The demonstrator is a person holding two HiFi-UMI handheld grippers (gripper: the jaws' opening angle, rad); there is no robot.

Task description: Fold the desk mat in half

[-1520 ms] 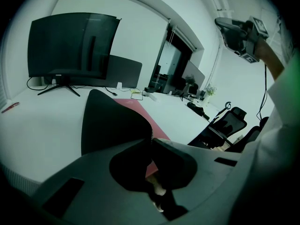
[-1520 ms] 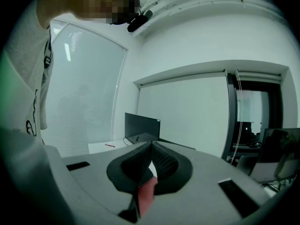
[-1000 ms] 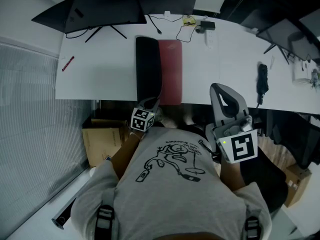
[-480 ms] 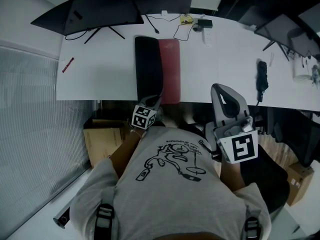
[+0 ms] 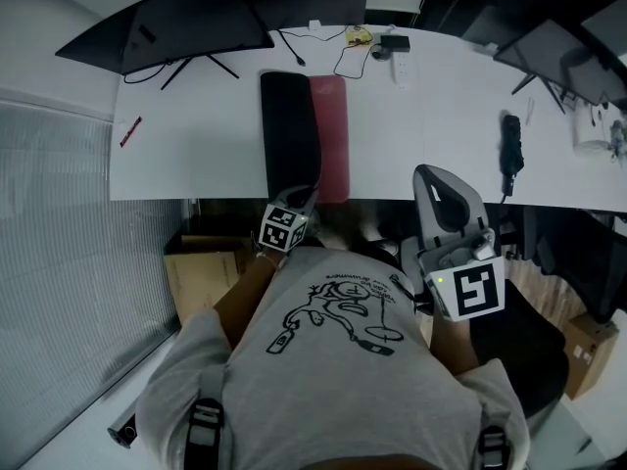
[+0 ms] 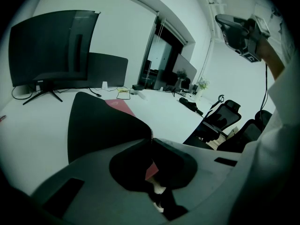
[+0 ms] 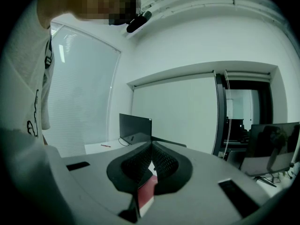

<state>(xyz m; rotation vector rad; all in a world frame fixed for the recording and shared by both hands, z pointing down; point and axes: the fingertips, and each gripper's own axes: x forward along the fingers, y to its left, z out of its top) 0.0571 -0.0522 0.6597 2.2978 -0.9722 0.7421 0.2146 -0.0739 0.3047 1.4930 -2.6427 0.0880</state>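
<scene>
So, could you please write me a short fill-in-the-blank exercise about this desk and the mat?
1. The desk mat lies on a ___ desk.
2. Its folded-over flap shows ___; the uncovered face is red.
3. The left gripper is shut on the mat's near edge; the right gripper holds ___.
Missing words: white; black; nothing.

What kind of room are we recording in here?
Most likely an office: a long white desk carries dark monitors, a tangle of cables and a half-folded desk mat, and black swivel chairs stand beside it.
</scene>
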